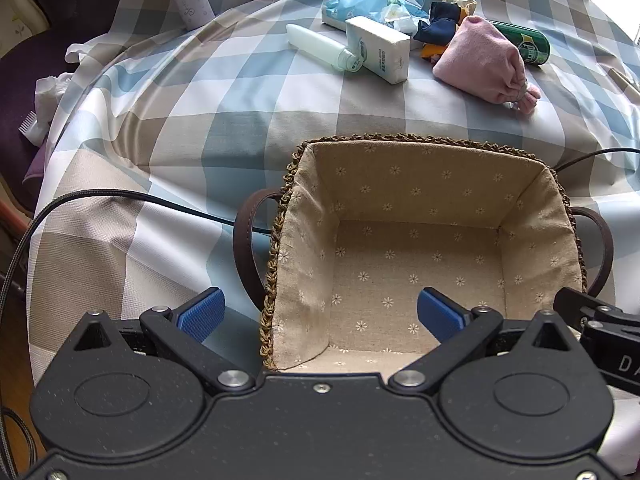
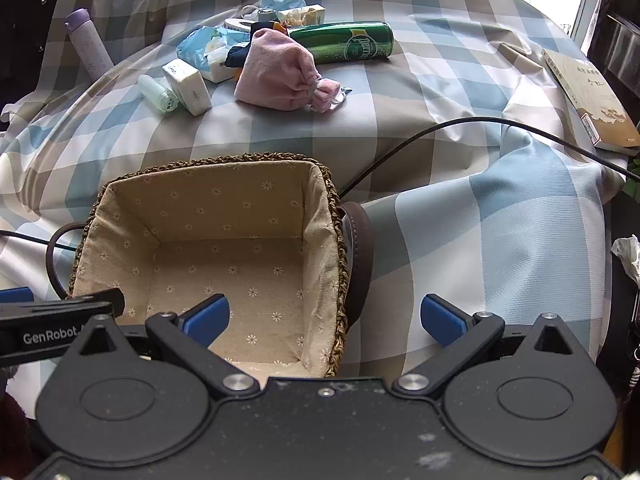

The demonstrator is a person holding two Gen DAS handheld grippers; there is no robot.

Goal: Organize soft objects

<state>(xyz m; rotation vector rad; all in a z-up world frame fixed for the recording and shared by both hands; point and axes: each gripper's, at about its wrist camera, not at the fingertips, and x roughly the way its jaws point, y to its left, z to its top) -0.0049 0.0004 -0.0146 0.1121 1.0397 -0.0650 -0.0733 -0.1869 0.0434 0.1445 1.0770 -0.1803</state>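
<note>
Checked tablecloth (image 1: 168, 128), lined basket (image 1: 400, 184) near, pink pouch (image 1: 480, 60) beyond, both claws (image 1: 320, 316) (image 2: 324, 320) spread, empty.

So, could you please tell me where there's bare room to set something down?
The fabric-lined woven basket holds nothing. Bare checked tablecloth lies between its far rim and the pink drawstring pouch. It is crowded around the pouch, green can and white tissue pack.
</note>
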